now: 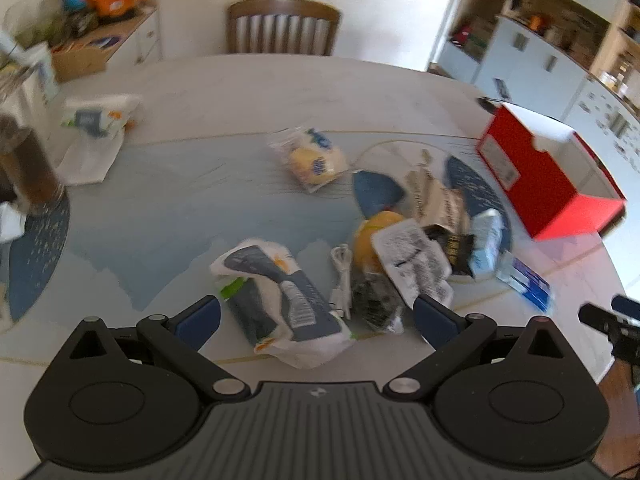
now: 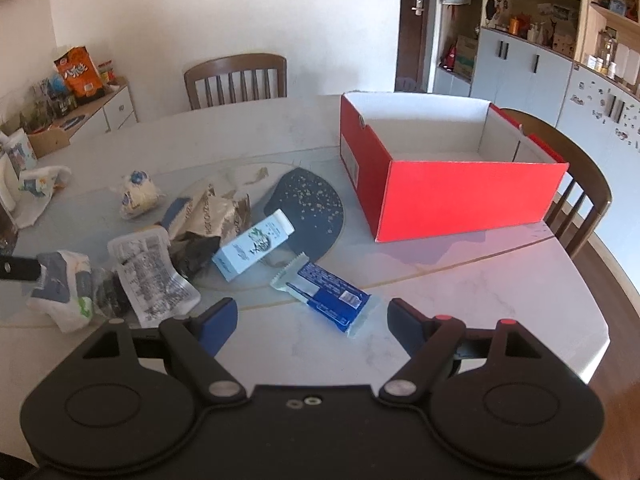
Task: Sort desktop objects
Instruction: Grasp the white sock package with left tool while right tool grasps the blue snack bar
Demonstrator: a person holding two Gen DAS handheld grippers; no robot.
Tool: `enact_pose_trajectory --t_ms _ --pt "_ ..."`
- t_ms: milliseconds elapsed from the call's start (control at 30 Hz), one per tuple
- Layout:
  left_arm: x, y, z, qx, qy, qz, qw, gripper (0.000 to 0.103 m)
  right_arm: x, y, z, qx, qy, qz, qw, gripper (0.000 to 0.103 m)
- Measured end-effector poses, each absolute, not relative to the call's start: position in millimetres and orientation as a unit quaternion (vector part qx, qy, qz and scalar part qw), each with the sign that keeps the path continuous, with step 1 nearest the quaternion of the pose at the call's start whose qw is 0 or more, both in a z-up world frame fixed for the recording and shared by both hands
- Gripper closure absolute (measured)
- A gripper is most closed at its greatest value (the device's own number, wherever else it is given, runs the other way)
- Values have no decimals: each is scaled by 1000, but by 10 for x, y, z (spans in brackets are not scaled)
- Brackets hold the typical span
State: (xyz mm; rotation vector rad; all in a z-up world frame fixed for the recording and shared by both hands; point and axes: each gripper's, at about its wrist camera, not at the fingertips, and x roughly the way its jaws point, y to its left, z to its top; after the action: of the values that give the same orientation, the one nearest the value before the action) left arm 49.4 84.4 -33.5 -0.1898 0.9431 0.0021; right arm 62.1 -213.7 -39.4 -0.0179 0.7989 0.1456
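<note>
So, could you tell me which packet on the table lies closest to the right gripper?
The blue wrapper, lying flat just ahead of the open right gripper. The white carton and the crumpled packets sit farther back, toward the left.

left gripper (image 1: 316,318): black linkage arms, blue pads, silver pivot pins, ribbed grey body
right gripper (image 2: 308,322): black arms, blue pads, red-tipped pivots, two small screws

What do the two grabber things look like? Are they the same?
Nearly twins. Each is black plastic with two round discs, ribbed in the middle, and crossed arms joined by silver pins, ending in blue pads. The left gripper has grey dots on top near its pads. The right gripper has red dots. No cables or sleeves show.
</note>
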Motion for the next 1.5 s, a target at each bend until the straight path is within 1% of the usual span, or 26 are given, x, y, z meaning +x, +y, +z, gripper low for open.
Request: enact_pose_trajectory --t_ms 167,467,733,900,1133,1200,1233,1333,1400,1467,1500 --pt "571 903 -470 -111 467 49 876 1 832 -2242 -580 -26 399 101 911 21" --pt "630 900 -644 -116 475 115 864 1 1250 -2324 -918 -79 413 158 893 21" --pt "702 918 -758 -111 479 140 859 1 1412 -2322 -1082 -101 422 202 878 21" --pt "735 919 -815 -109 478 141 860 1 1480 -2298 -1140 -115 425 207 874 23" --pt "761 911 -869 -107 478 130 862 14 1547 -2307 -1192 -110 433 220 867 24" --pt "762 915 -869 -106 477 129 863 22 1565 -2311 -1203 -109 434 219 867 25" --pt "758 922 -869 -106 475 129 864 24 1578 -2308 -1204 -108 434 218 867 26" --pt "747 946 -885 -112 475 128 863 34 1606 -2307 -1198 -99 438 219 866 31" --pt "735 962 -891 -114 476 127 863 43 1612 -2308 -1185 -97 441 217 866 37" --pt "721 980 -889 -115 475 127 863 46 1603 -2299 -1167 -97 441 219 865 46" --pt "715 990 -889 -116 474 127 864 48 1595 -2295 -1157 -97 442 219 864 48"
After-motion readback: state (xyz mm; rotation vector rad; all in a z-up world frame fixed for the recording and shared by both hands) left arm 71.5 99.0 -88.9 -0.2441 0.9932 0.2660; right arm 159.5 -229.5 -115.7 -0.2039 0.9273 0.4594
